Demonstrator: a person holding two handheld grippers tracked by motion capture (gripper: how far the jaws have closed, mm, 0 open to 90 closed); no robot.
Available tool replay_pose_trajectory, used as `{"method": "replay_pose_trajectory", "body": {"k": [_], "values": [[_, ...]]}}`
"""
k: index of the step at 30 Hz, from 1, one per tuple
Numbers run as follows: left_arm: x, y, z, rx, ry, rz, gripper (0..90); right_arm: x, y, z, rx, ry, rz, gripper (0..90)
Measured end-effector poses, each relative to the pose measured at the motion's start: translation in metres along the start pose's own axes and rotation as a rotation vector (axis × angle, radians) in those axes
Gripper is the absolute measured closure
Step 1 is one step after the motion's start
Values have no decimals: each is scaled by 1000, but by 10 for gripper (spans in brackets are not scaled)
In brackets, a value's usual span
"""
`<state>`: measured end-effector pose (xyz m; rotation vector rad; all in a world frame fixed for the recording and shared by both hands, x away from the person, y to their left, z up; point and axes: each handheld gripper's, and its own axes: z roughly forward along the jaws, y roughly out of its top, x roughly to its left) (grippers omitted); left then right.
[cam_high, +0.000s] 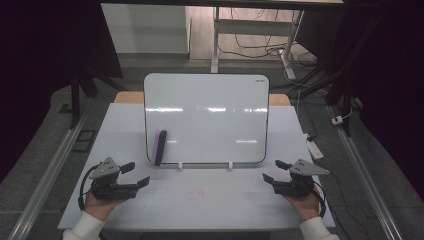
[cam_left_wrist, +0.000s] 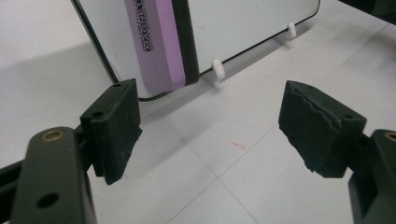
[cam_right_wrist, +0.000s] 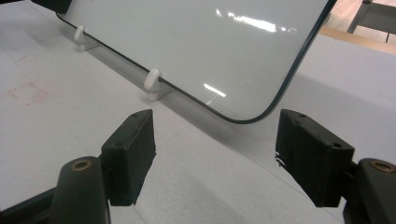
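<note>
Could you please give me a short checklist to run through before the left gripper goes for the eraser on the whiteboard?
1. Left gripper open, nothing between its fingers: ok.
2. Eraser in place at the whiteboard's lower left, purple body and dark felt edge showing: ok.
3. Path from left gripper to eraser free of other things: ok.
4. Whiteboard seated on its white clips: ok.
5. Right gripper open, apart from the board: ok.
6. How firmly the eraser clings: cannot tell.
</note>
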<state>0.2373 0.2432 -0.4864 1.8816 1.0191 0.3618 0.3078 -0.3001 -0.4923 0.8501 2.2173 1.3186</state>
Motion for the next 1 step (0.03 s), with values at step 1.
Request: {"method": "replay_pose_trajectory", "body": {"k": [1], "values": [[0, 0, 0, 0, -4, -1, 220, 0, 0, 0, 0, -1, -4, 278]]}}
